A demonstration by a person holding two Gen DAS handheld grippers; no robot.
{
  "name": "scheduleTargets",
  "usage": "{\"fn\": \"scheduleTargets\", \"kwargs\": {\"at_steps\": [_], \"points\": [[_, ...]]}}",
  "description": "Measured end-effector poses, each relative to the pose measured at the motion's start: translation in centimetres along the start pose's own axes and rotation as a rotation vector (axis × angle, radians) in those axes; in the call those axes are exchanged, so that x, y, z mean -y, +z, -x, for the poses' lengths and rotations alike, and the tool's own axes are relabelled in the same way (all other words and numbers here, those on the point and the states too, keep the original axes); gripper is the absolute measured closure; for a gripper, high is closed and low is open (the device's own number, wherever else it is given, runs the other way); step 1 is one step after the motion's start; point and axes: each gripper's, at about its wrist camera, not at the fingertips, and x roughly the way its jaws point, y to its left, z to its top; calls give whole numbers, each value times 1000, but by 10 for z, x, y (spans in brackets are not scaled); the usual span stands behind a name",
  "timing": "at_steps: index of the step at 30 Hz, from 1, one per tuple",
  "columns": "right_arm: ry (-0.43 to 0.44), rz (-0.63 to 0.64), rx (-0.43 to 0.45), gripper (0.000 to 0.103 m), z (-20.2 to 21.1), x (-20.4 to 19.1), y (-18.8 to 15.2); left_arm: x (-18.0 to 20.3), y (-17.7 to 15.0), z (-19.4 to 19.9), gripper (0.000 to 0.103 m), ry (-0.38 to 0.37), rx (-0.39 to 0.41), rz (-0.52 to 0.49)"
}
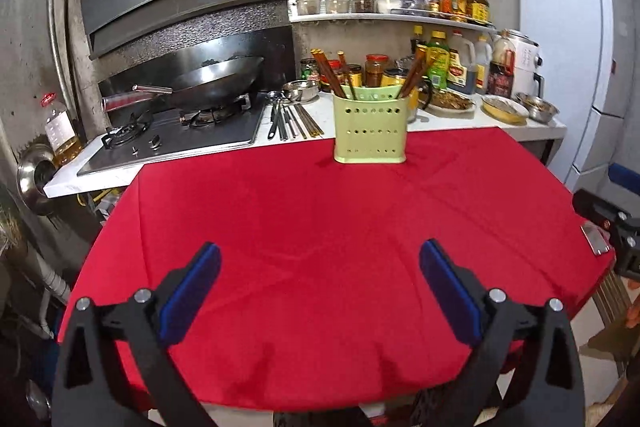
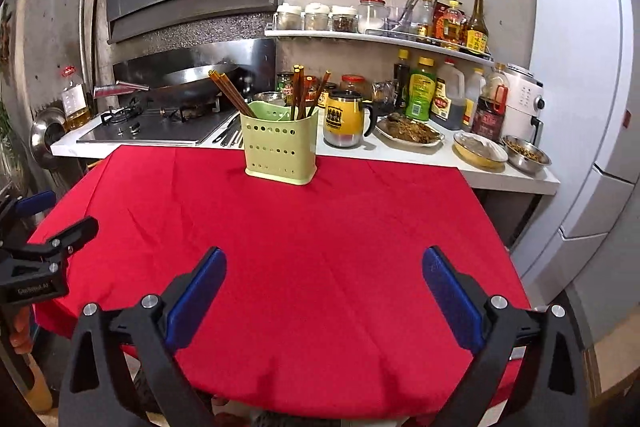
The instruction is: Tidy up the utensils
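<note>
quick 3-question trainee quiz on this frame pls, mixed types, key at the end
1. True or false: the left gripper holds a chopstick.
2. The green utensil holder stands on: A) the stove B) the red tablecloth C) the shelf
3. Fill in: the brown chopsticks stand inside the ____.

Key: 1 false, both it and the right gripper are open and empty; 2 B; 3 holder.

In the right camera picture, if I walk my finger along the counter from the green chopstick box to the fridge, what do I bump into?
Green chopstick holder → yellow mug → plate of food → yellow-rimmed dish → steel bowl → white fridge.
</note>
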Motion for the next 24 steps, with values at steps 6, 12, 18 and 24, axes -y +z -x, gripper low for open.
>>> {"fn": "scheduleTargets", "kwargs": {"at_steps": [6, 12, 18, 24], "points": [[-25, -6, 9, 6, 10, 4, -5, 0, -2, 12, 6, -15, 12, 3], [-33, -7, 15, 6, 10, 5, -5, -7, 1, 8, 6, -3, 4, 31], [-26, -7, 11, 6, 10, 4, -5, -9, 2, 6, 6, -3, -2, 38], [-26, -11, 9, 6, 7, 4, -3, -10, 2, 3, 6, 0, -8, 44]]}}
